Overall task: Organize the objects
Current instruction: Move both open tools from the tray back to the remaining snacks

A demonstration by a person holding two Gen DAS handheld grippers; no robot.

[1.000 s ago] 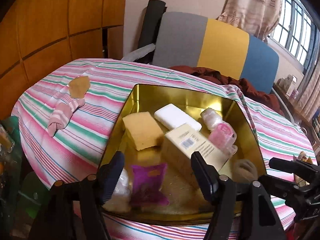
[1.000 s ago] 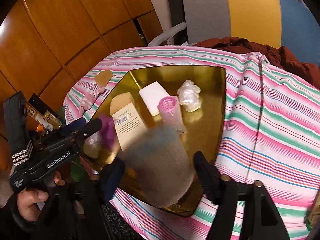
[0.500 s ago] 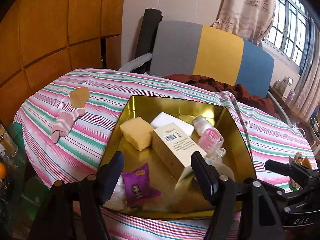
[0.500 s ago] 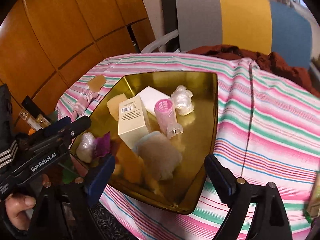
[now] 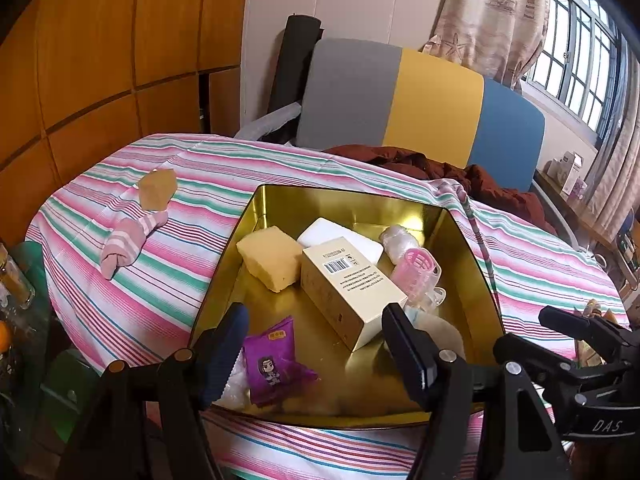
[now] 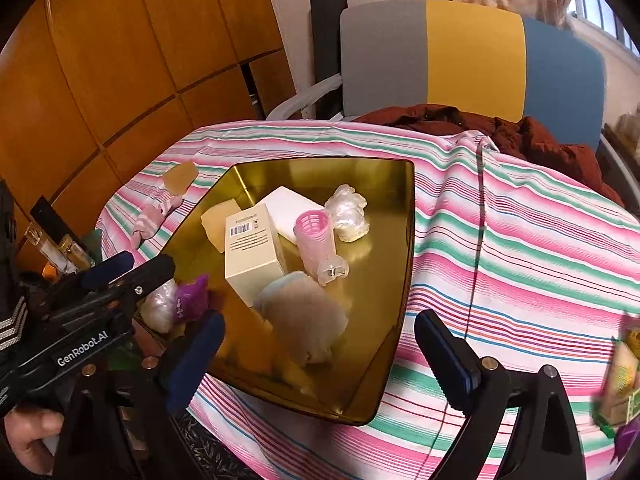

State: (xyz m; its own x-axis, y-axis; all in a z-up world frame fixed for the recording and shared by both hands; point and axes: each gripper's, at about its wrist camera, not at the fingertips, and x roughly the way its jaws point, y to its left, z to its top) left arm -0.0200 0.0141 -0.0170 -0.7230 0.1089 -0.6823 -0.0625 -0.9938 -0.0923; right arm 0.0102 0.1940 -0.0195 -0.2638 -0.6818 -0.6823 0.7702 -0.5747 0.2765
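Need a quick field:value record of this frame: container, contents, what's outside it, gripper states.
container: gold tray on striped tablecloth
in tray: cream box, yellow sponge, white bar, pink roller, grey pad, purple packet
outside tray: pink sock
left gripper: open, empty
right gripper: open, empty

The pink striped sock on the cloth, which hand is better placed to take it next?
Probably the left. The pink striped sock lies left of the gold tray, on the side of the open left tool. The open right tool would need to cross the tray.
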